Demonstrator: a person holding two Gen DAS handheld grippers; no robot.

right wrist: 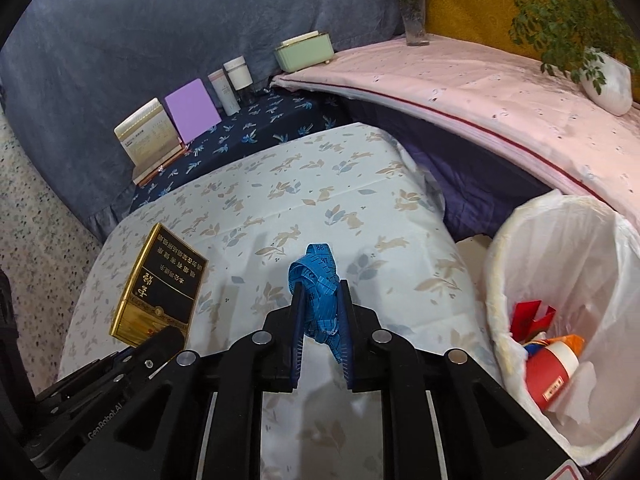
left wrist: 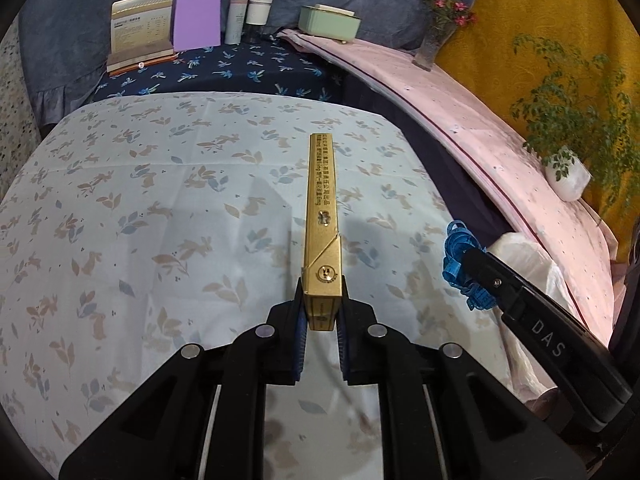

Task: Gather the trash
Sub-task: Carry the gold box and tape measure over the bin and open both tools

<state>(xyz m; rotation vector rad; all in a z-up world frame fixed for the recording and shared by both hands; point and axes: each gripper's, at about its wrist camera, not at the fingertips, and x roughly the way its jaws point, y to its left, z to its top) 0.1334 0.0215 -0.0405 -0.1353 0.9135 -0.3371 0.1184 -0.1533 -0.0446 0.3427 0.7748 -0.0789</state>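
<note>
My left gripper (left wrist: 322, 294) is shut on a gold and black cigarette box (left wrist: 323, 216), held edge-on above the rabbit-print cloth. The same box (right wrist: 160, 284) shows at the lower left of the right wrist view, tilted and clear of the cloth. My right gripper (right wrist: 320, 290) is shut on a crumpled blue measuring tape (right wrist: 318, 280), which bulges above the fingertips. In the left wrist view that tape (left wrist: 460, 258) hangs at the tip of the right gripper's finger. A bin with a white liner (right wrist: 500, 240) stands at the right and holds a red can and other scraps.
Rabbit-print cloth (left wrist: 160, 200) covers the table below both grippers. At the back stand a booklet (left wrist: 140, 24), a purple card (left wrist: 197, 20), two tubes and a green box (left wrist: 328, 22). A pink-covered ledge (right wrist: 480, 92) carries a flower vase (right wrist: 414, 12) and a potted plant (right wrist: 604, 80).
</note>
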